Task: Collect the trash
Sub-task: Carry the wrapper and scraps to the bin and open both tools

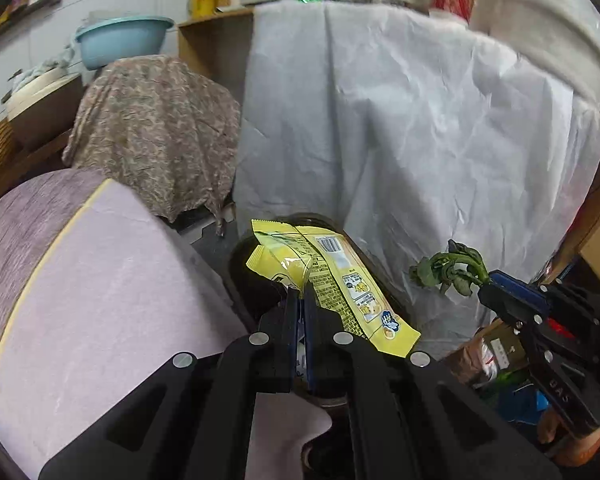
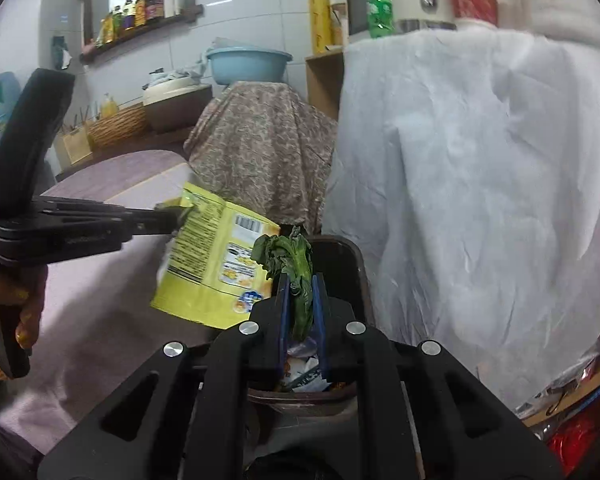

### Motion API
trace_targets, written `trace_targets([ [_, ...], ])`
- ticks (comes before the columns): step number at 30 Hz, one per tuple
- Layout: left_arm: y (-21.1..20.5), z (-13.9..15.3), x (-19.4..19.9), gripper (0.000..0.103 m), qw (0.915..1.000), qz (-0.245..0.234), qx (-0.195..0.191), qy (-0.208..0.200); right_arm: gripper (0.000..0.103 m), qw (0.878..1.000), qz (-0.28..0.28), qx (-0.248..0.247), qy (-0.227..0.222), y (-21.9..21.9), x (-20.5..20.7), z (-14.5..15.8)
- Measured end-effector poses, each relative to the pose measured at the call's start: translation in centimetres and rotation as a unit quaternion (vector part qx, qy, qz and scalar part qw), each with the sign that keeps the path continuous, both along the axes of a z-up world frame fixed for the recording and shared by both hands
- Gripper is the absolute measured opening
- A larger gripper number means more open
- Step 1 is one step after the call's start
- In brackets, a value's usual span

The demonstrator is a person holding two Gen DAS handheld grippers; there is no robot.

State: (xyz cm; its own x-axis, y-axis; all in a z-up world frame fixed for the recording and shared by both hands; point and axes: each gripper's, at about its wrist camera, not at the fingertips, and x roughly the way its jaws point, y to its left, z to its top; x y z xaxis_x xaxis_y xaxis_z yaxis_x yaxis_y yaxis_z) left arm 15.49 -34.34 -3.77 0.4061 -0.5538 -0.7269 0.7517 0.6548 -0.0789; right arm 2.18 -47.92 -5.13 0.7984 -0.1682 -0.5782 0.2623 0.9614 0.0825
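Trash in both grips — my left gripper (image 1: 300, 294) is clamped on the crumpled corner of a yellow snack wrapper (image 1: 332, 276), my right gripper (image 2: 300, 280) pinched tight on a wilted green leaf (image 2: 296, 268). Both hang over the dark bin (image 2: 340, 256) — it stands between the purple-covered counter's (image 1: 100, 280) rounded edge and the white draped sheet (image 1: 420, 140), with scraps already inside.
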Motion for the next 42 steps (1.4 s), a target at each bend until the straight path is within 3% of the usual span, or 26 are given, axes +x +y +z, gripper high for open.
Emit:
trace_targets([
  [8,-5.0,-4.0,0.7,0.004,0.9976,-0.001,0.069,0.002,0.012,0.999,-0.025,0.019,0.017,-2.2,0.5,-2.3],
  [11,-5.6,-4.8,1.1,0.01,0.9968,0.002,0.08,0.008,0.012,0.999,-0.03,0.032,0.022,-2.8,0.6,-3.1],
  [13,-5.8,-5.0,1.1,0.039,0.9965,0.005,0.084,0.008,0.012,0.999,-0.032,0.036,0.025,-3.0,0.9,-3.4],
  [16,-5.8,-4.4,0.5,0.061,0.9974,0.003,0.071,-0.013,0.012,0.998,-0.032,0.039,0.031,-3.0,1.2,-4.0],
  [30,-2.6,-1.5,-0.2,0.073,0.9992,0.02,0.03,-0.019,0.012,0.995,-0.002,0.084,0.053,-2.6,4.6,-7.0],
  [36,0.5,0.1,-0.7,0.075,0.9991,0.039,-0.001,-0.018,0.013,0.995,0.0,0.071,0.076,-2.0,7.9,-9.0],
  [37,1.0,0.3,-0.9,0.075,0.9989,0.043,-0.005,-0.021,0.015,0.994,0.002,0.074,0.077,-2.1,8.4,-9.5],
  [39,2.1,0.7,-1.2,0.077,0.9985,0.047,-0.01,-0.025,0.034,0.993,-0.004,0.088,0.085,-2.3,9.2,-10.4],
  [40,2.5,0.9,-1.2,0.078,0.9984,0.048,-0.012,-0.027,0.055,0.992,-0.013,0.091,0.09,-2.4,9.4,-10.8],
  [41,3.0,1.1,-1.4,0.078,0.9981,0.051,-0.013,-0.03,0.066,0.992,-0.021,0.089,0.087,-2.2,9.2,-10.9],
  [42,3.6,1.2,-1.6,0.079,0.9977,0.056,-0.015,-0.035,0.066,0.992,-0.024,0.089,0.083,-2.2,9.0,-10.9],
])
